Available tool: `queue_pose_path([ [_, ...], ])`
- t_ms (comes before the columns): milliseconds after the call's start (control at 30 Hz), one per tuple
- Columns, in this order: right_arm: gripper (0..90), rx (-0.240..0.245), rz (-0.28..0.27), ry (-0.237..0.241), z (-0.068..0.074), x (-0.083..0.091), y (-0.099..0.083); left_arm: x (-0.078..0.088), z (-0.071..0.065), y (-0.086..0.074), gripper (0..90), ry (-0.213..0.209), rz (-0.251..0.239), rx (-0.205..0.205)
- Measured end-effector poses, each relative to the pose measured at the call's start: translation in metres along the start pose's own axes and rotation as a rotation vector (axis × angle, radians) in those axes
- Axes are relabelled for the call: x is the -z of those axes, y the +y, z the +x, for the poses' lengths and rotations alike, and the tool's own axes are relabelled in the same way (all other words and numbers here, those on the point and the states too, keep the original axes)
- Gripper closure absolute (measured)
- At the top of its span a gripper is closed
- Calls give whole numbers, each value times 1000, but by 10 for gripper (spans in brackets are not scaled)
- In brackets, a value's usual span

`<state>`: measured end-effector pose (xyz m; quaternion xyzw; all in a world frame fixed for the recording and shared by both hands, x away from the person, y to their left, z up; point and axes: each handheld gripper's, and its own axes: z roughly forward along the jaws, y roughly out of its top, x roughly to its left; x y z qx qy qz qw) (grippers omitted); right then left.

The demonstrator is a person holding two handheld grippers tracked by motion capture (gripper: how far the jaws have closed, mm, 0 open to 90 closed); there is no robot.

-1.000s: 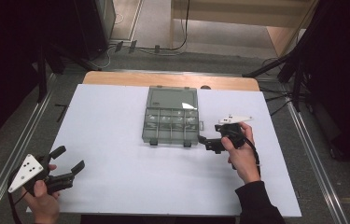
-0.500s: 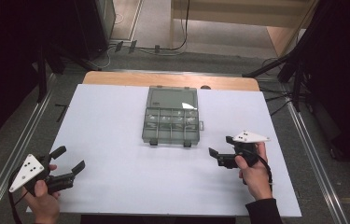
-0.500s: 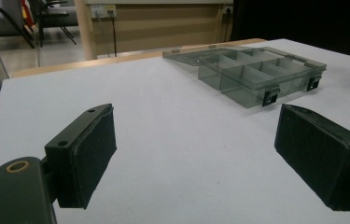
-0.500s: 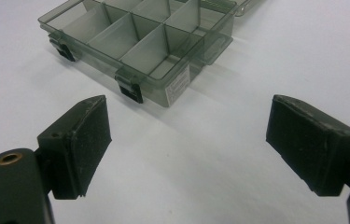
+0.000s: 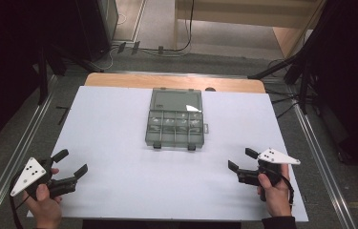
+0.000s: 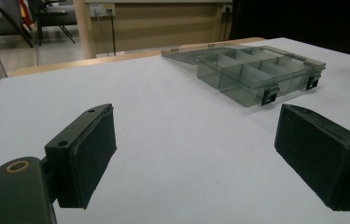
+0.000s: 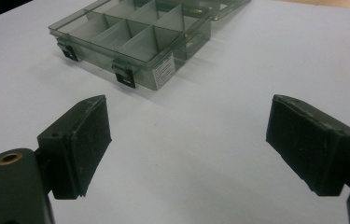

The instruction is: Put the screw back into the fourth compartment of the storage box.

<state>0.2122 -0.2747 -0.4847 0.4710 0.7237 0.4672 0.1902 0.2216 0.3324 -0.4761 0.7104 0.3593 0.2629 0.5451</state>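
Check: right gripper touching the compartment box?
Apart. The high view shows bare white table between the right gripper and the compartment box; its jaws stand open.

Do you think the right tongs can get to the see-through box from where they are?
Probably yes. The right tongs are open and empty, pointing toward the box, with just bare white table between them. The box lies open near the middle, latches facing the person.

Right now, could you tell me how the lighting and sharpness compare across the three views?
High view: evenly lit white table, dark surroundings, a glare patch on the organiser box lid. Left gripper view: jaws sharp, box slightly soft. Right gripper view: bright table, soft shadow beside the box, near jaws a little blurred.
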Motion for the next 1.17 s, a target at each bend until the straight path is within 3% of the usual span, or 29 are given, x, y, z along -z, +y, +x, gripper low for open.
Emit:
queue_pose_path([
  [367, 154, -38, -18, -36, -8, 28, -26, 0, 0, 1, 128, -2, -1, -1],
  [867, 156, -63, -94, -97, -16, 51, -42, 3, 1, 2, 128, 0, -11, 2],
  [1100, 156, -84, -115, -91, -19, 54, -43, 3, 2, 2, 127, -1, -13, 1],
  [1167, 149, -81, -107, -70, -19, 53, -42, 3, 1, 2, 128, 0, -11, 2],
])
